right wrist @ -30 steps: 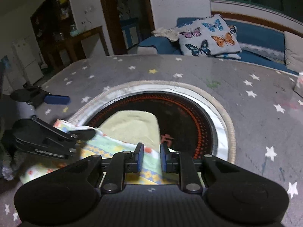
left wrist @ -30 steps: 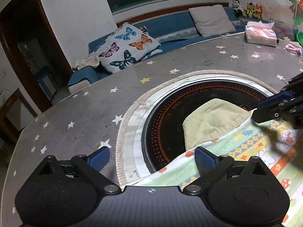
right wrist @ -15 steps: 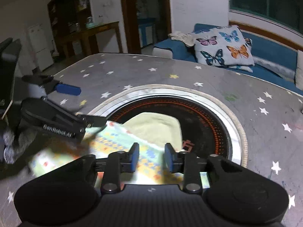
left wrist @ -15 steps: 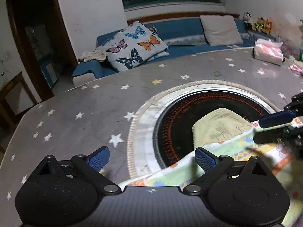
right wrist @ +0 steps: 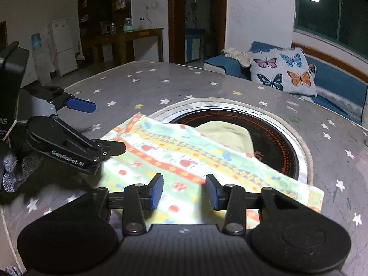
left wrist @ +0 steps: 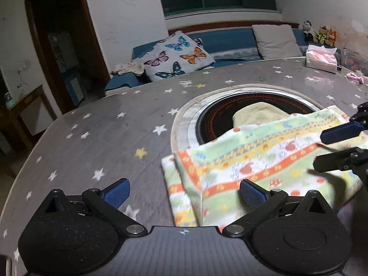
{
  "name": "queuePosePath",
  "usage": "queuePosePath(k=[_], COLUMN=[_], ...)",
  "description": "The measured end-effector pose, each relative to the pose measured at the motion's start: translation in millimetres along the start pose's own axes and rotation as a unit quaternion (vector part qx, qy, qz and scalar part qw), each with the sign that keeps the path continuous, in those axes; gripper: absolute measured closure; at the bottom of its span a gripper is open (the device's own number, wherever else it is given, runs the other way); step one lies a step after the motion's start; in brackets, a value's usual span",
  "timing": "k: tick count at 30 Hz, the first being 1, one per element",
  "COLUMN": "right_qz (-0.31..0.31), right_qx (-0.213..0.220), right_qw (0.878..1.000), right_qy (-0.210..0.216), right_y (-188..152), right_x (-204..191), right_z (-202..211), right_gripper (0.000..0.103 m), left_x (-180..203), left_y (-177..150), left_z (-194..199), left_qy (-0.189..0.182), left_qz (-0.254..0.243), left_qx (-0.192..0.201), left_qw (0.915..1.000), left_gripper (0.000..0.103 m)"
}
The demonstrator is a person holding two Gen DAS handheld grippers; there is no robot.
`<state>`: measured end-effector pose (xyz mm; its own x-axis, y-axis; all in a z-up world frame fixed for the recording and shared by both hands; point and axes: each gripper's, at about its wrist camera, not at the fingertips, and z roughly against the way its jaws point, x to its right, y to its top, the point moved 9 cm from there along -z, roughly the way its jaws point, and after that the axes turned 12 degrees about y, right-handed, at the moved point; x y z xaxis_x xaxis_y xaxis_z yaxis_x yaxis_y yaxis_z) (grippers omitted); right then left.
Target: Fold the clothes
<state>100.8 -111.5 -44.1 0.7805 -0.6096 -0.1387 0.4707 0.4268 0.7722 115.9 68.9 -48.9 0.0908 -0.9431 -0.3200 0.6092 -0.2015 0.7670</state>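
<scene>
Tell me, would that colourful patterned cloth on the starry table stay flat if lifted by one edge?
Probably not. The colourful patterned cloth looks thin and soft: its folded layers lie limp on each other, so it would likely droop. It probably weighs little and would bunch rather than slide if pushed.

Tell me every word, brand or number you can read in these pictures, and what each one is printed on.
"GenRobot.AI": white lettering on the side of the left gripper, seen from the right wrist camera.
"AS": the end of a cut-off word on the black block at the left edge of that view.
A red character on the black round inset beside the folded patterned cloth: too partial to read.
Tissue pack print: too blurred.
</scene>
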Motion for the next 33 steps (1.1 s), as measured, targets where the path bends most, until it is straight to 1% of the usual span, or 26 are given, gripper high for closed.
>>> queuePosePath(k=[5, 7, 12, 16, 19, 21, 23, 28, 33], right_qz=[0.008, 0.002, -0.010, -0.022, -0.019, -0.016, -0.013, -0.024, -0.030], right_qx=[-0.006, -0.005, 0.018, 0.006, 0.017, 0.026, 0.029, 0.006, 0.026], right_qw=[1.000, 1.000, 1.000, 1.000, 1.000, 1.000, 0.999, 0.999, 0.999], right_qy=[-0.001, -0.003, 0.000, 0.000, 0.002, 0.005, 0.012, 0.021, 0.021], right_y=[-13, -17, -17, -31, -28, -24, -23, -40, -36], right_x=[-12, -11, -14, -10, -14, -18, -22, -22, -22], right_z=[-4, -4, 14, 13, 21, 28, 30, 18, 34], right_gripper=[0.059, 0.059, 0.058, 0.058, 0.058, 0.058, 0.058, 0.058, 0.058], left_x=[-8, -13, -24, -31, -32, -30, -23, 6, 24], left_y=[-12, -16, -21, -24, -22, -16, -10, -1, 1], left_z=[-3, -3, -3, -5, 1, 7, 14, 24, 23], left_qy=[0.024, 0.023, 0.033, 0.043, 0.046, 0.043, 0.031, 0.001, -0.011], left_qz=[0.004, 0.017, 0.033, 0.043, 0.044, 0.042, 0.043, 0.029, 0.015], left_qx=[-0.004, -0.009, -0.012, -0.019, -0.018, -0.007, 0.002, 0.015, 0.017], left_qw=[0.9997, 0.9995, 0.9988, 0.9980, 0.9978, 0.9981, 0.9986, 0.9995, 0.9997], left_gripper=[0.000, 0.000, 0.000, 0.000, 0.000, 0.000, 0.000, 0.000, 0.000])
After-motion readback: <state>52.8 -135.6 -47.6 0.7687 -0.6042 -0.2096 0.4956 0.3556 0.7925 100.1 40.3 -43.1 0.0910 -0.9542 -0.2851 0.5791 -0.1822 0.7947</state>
